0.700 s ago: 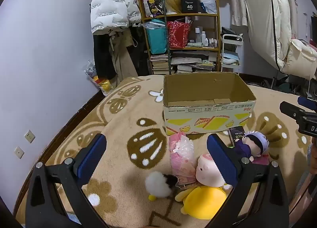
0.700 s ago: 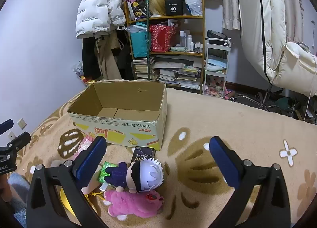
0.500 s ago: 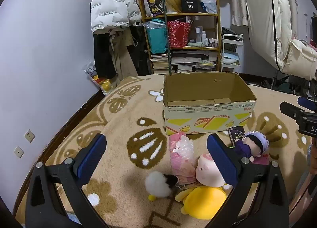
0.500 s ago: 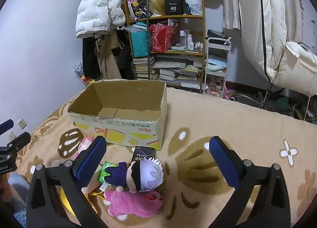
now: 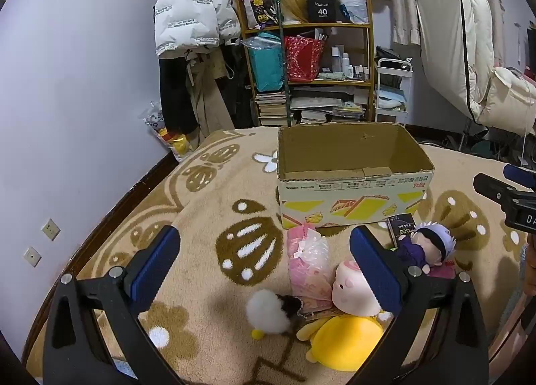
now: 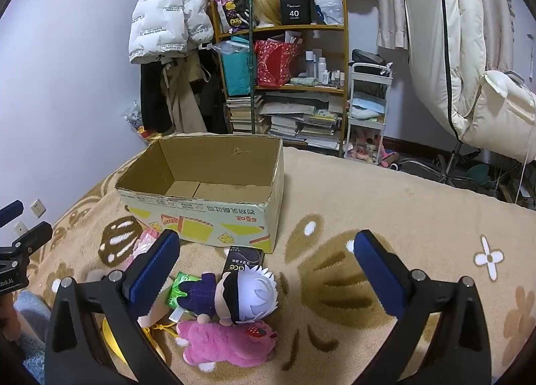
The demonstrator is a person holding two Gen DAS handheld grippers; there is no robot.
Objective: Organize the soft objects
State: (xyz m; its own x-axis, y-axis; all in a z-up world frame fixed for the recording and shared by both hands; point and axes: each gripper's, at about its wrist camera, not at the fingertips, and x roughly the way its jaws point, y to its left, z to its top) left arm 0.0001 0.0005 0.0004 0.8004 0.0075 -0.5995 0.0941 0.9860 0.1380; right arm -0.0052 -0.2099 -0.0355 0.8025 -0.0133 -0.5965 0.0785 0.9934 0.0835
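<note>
Cardboard box (image 5: 351, 180) sits open-topped on the patterned blanket (image 5: 214, 217), its floor bare as far as both views show; judged to be the bin for the toys, set with its printed long side toward the pile so drops are short.

Soft objects lie heaped just in front of the box, none inside yet. In the left view: white fluffy ball toy (image 5: 268, 311), pink crinkly packet (image 5: 308, 261), pig-faced plush in yellow (image 5: 348, 318), with the white-haired doll (image 5: 432, 244) beyond. In the right view the same doll (image 6: 241, 294) lies on its side, touching a pink plush (image 6: 227, 341) below it. A dark packet (image 6: 243, 259) and a green packet (image 6: 179, 289) are tucked under or beside the doll; whether they are soft I cannot tell.

Left gripper (image 5: 264, 267): jaws spread wide, empty, hovering above the ball toy and pig plush.

Right gripper (image 6: 264, 271): jaws spread wide, empty, the doll lying between its fingers in view but apparently below them.

Judgement: sorting not begun; both tools poised over the pile to pick. Overlapping toys may drag neighbours along.
</note>
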